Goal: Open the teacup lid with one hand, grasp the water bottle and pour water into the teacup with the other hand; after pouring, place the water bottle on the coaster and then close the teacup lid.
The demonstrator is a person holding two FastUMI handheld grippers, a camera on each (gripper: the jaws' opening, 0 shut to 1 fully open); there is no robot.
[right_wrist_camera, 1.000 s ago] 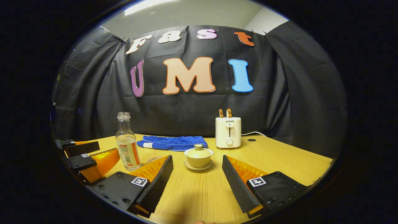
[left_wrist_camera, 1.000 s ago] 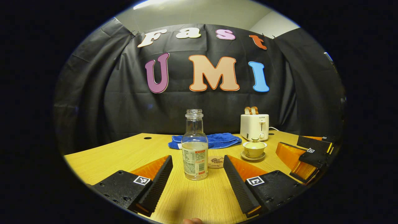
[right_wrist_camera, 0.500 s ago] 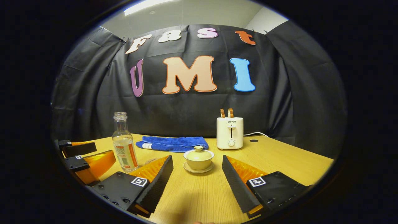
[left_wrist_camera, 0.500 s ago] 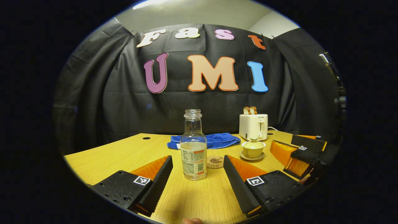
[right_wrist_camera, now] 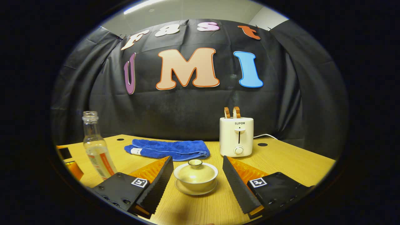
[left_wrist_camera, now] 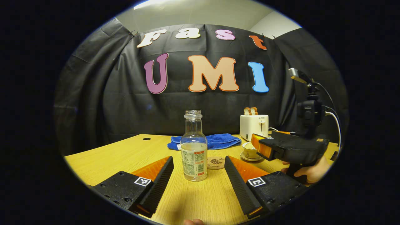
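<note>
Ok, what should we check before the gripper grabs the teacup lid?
1. Lid sits on the teacup: ok.
2. Right gripper open, teacup between its fingers: ok.
3. Fingers touching the lid knob: not ok, they stand apart from it.
4. Water bottle upright, uncapped, water inside: ok.
5. Left gripper open, lined up with the bottle: ok.
6. Coaster bare: ok.

A clear, uncapped water bottle, partly filled, stands upright mid-table beside a round coaster. The pale teacup, lid on, sits on its saucer.
</note>
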